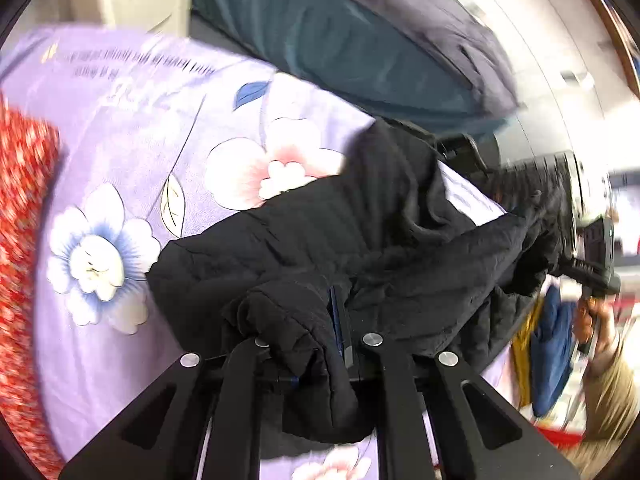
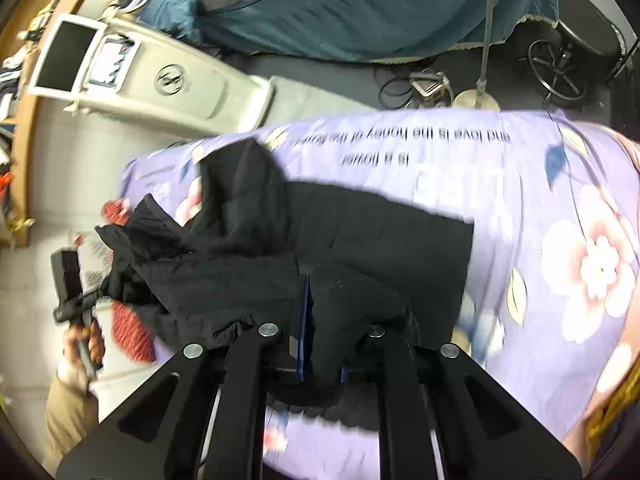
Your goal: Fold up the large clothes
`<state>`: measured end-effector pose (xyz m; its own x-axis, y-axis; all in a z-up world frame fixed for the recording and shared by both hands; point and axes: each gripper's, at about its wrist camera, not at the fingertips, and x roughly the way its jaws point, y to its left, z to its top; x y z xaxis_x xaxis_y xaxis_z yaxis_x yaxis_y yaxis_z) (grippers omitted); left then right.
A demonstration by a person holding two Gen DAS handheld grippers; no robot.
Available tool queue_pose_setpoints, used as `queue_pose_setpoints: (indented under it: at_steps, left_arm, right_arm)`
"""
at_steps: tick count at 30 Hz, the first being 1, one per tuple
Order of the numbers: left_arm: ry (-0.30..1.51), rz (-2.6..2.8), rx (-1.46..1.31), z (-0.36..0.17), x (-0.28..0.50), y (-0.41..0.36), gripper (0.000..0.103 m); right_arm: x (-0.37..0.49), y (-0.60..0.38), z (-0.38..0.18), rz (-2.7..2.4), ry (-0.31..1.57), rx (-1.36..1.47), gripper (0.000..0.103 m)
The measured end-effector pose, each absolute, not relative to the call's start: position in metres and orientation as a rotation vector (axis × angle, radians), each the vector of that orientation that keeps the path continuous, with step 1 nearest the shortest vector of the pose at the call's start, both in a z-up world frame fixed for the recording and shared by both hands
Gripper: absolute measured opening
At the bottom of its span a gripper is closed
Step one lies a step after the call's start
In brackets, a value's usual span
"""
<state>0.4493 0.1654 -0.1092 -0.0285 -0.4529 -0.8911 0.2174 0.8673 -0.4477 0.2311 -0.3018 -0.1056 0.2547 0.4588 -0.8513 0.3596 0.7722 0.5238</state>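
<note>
Gripping bunched fabric, the left gripper (image 1: pixel 340 332) has its fingers drawn nearly together on a fold of the black quilted padded garment (image 1: pixel 360 248); cloth spills over the left finger and hangs below the linkage. The right gripper (image 2: pixel 306 320) is likewise closed tight on another fold of the same garment (image 2: pixel 340 240), with fabric wrapped over its right finger.

The garment lies crumpled on the lilac bedsheet printed with large white, pink and blue flowers and lines of text (image 1: pixel 132 152). In the right wrist view, the garment sits toward the sheet's left edge, one flat panel extending toward the sheet's middle, and a raised flap pointing toward the far edge. Part of the garment is lifted between the two grippers.

A red patterned cloth (image 1: pixel 20 208) lies at the sheet's left edge in the left wrist view. Beyond the far edge sits a dark teal cushion (image 2: pixel 360 12) and a cream plastic appliance (image 2: pixel 160 80).
</note>
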Motion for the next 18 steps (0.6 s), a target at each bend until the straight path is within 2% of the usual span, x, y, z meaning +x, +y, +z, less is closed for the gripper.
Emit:
queue_pose_setpoints:
  at_steps: [5,8,12,14,15,17,18]
  left_arm:
    - [1.49,-0.498,-0.52,-0.15,0.455,0.201,0.015]
    - [1.476,-0.494,-0.611,-0.161,0.454,0.208,0.017]
    - [1.489,-0.494,-0.701,-0.173,0.455,0.214,0.026]
    - [1.47,-0.5,-0.813,-0.177,0.453,0.223,0.032]
    - [1.461,-0.504,-0.867,-0.178,0.453,0.229,0.034]
    - [1.446,-0.5,-0.994,-0.178,0.452,0.247,0.05]
    - [1.433,-0.494,-1.057,-0.176,0.451,0.255,0.058]
  right_arm:
    - [0.228,-0.322,-0.16,-0.003,1.249,1.012,0.012]
    - [0.227,-0.328,-0.18,-0.027,1.204,1.117,0.012]
    - [0.216,-0.331,-0.204,-0.096,1.162,1.286,0.012]
    - [0.214,-0.333,-0.208,-0.1,1.148,1.325,0.016]
    - [0.21,-0.334,-0.213,-0.1,1.119,1.394,0.02]
    - [0.203,-0.34,-0.223,-0.049,1.055,1.536,0.037]
    - [0.201,-0.342,-0.228,-0.018,1.016,1.595,0.051]
